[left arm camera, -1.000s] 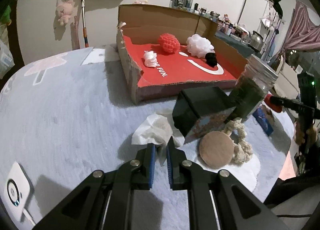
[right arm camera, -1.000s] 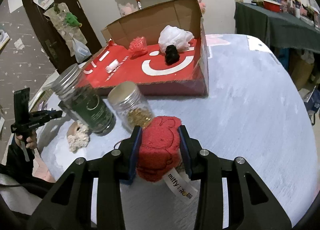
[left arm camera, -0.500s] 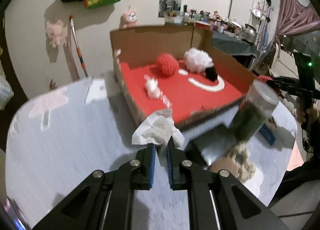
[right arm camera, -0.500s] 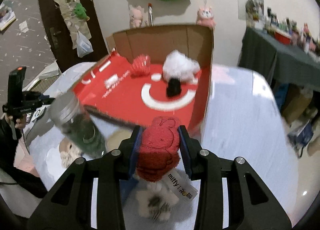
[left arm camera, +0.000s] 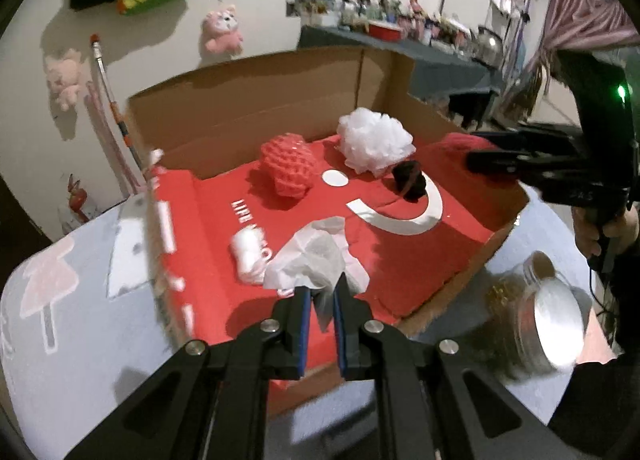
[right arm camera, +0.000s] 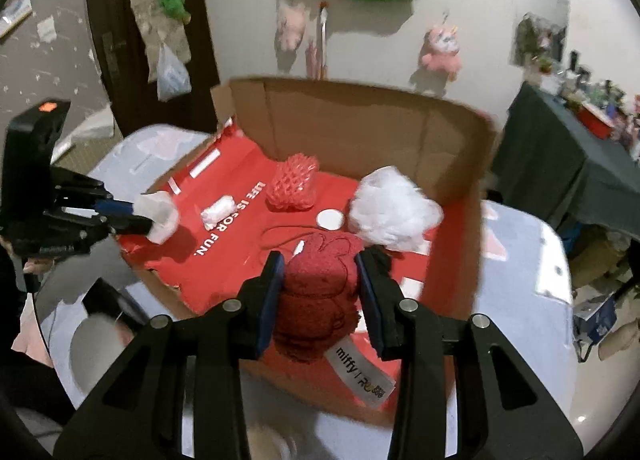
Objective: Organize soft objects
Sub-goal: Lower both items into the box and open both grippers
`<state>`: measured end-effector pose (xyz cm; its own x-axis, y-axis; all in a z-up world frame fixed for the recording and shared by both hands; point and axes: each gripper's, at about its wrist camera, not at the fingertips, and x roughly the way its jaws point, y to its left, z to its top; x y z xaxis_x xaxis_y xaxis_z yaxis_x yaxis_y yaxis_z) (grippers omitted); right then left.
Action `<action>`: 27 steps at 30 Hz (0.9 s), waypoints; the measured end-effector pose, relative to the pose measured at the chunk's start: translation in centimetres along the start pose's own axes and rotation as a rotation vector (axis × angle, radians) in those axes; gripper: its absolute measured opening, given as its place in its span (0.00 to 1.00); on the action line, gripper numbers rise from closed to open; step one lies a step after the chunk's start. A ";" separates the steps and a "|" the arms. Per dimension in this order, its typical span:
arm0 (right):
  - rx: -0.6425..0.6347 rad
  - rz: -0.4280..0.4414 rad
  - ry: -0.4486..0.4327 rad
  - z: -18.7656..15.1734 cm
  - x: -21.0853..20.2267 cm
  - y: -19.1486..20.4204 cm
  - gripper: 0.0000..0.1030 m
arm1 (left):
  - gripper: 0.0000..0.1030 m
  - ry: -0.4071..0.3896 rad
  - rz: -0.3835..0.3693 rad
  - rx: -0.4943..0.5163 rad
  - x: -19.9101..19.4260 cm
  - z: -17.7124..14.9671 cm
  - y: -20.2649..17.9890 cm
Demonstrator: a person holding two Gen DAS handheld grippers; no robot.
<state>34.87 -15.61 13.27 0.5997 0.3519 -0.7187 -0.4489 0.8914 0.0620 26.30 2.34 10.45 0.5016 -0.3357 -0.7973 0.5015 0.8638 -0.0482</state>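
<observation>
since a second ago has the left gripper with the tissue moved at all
Yes. The left gripper, shut on the white tissue, has travelled from the bare table by the black box to over the cardboard box, above its red floor.

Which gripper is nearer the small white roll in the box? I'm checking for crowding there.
Left. The left gripper, shut on a tissue, hangs just beside the white roll; the right gripper, holding a red plush, is across the box.
</observation>
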 end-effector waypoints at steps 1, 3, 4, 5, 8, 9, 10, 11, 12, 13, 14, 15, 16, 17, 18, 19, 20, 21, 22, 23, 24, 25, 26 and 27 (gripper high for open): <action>-0.002 0.001 0.028 0.6 1.2 0.1 0.34 | 0.10 0.016 -0.003 0.010 0.6 0.5 -0.3; 0.002 0.005 0.070 1.5 3.2 0.2 0.34 | 0.10 0.055 -0.012 0.026 1.9 1.2 -0.8; 0.001 0.007 0.105 2.1 4.5 0.3 0.34 | 0.10 0.074 -0.015 0.032 2.5 1.6 -1.0; 0.001 0.010 0.126 2.3 5.2 0.3 0.34 | 0.10 0.092 -0.020 0.038 3.1 1.9 -1.2; 0.002 0.021 0.186 3.1 7.5 0.4 0.34 | 0.10 0.143 -0.014 0.056 4.8 2.5 -1.6; 0.004 0.023 0.202 3.2 8.1 0.4 0.34 | 0.10 0.159 -0.014 0.057 5.3 2.7 -1.7; 0.006 0.019 0.217 3.3 8.7 0.3 0.34 | 0.10 0.173 -0.012 0.056 5.8 2.8 -1.6; 0.004 0.018 0.232 3.4 9.2 0.3 0.34 | 0.10 0.184 -0.010 0.055 6.2 3.0 -1.5; 0.002 0.016 0.243 3.4 9.6 0.4 0.34 | 0.10 0.199 -0.009 0.055 6.8 3.2 -1.4; -0.001 0.004 0.252 3.5 10.1 0.4 0.34 | 0.10 0.208 -0.007 0.054 7.1 3.2 -1.3; -0.004 -0.002 0.259 3.5 10.3 0.4 0.34 | 0.10 0.217 -0.003 0.053 7.5 3.3 -1.1; -0.006 -0.007 0.271 3.5 10.7 0.4 0.34 | 0.10 0.228 0.003 0.052 7.9 3.4 -1.0; -0.004 -0.011 0.286 3.5 11.1 0.3 0.34 | 0.10 0.235 0.008 0.049 8.3 3.5 -0.9; -0.003 -0.014 0.297 3.7 11.5 0.3 0.34 | 0.10 0.242 0.011 0.046 8.6 3.6 -0.7; -0.003 -0.019 0.304 3.7 11.7 0.2 0.34 | 0.10 0.248 0.016 0.044 8.9 3.7 -0.6; -0.003 -0.023 0.310 3.7 12.0 0.2 0.34 | 0.10 0.252 0.024 0.045 9.1 3.8 -0.5; 0.002 -0.023 0.317 3.7 12.3 0.1 0.34 | 0.10 0.253 0.030 0.043 9.4 3.9 -0.3; 0.010 -0.021 0.320 3.7 12.5 0.0 0.34 | 0.10 0.254 0.034 0.039 9.6 4.0 -0.2; 0.022 -0.017 0.322 3.7 12.7 -0.2 0.34 | 0.10 0.255 0.041 0.035 9.9 4.1 -0.1; 0.035 -0.012 0.326 3.7 12.9 -0.4 0.35 | 0.10 0.257 0.043 0.033 10.1 4.1 0.0; 0.047 -0.002 0.325 3.7 13.0 -0.7 0.35 | 0.10 0.259 0.040 0.028 10.2 4.2 0.1; 0.052 0.003 0.322 3.7 13.0 -0.8 0.36 | 0.10 0.260 0.036 0.026 10.3 4.2 0.2; 0.055 0.005 0.320 3.7 13.0 -0.9 0.36 | 0.10 0.259 0.037 0.028 10.4 4.1 0.2; 0.055 0.005 0.322 3.7 13.1 -1.0 0.37 | 0.10 0.255 0.038 0.030 10.3 4.1 0.2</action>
<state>45.59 -10.87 6.34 0.3533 0.2562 -0.8997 -0.4099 0.9069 0.0973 34.47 -2.51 4.66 0.3283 -0.1943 -0.9244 0.5086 0.8610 -0.0004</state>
